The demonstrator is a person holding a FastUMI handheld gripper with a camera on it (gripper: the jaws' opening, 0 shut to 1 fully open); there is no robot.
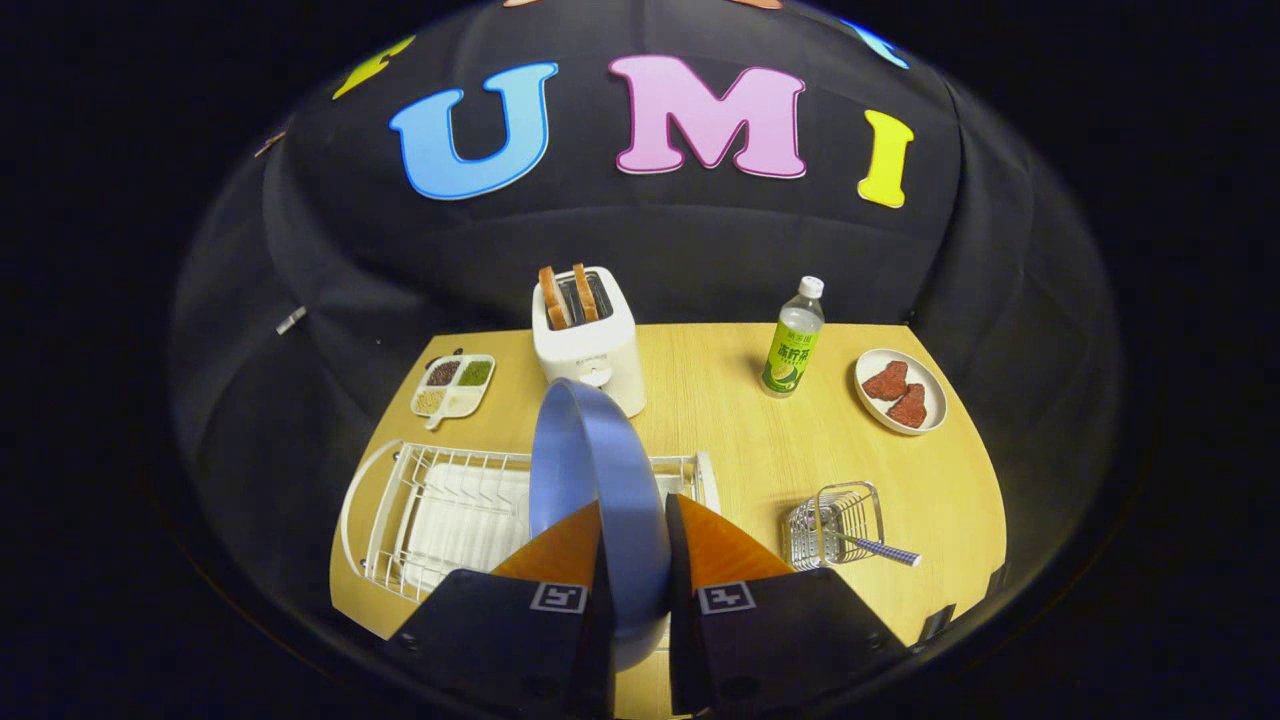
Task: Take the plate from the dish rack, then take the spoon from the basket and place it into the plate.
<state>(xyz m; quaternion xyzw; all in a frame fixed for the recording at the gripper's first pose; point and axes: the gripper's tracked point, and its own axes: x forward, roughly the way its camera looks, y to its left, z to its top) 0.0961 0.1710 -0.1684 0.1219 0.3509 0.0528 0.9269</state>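
Blue plate (597, 480), pinched edge-on between closed jaws above the dish rack (400, 500), could twist loose and drop if that narrow grip slackens.

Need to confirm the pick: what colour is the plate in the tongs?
Blue: the plate, seen edge-on in the gripper view, clamped between the tongs.

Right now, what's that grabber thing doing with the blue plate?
The gripper has both fingers pressed on a blue plate, holding it on edge above the white dish rack. The spoon lies in the wire basket, its handle sticking out over the rim. Beyond them on the wooden table stand a toaster and a bottle.
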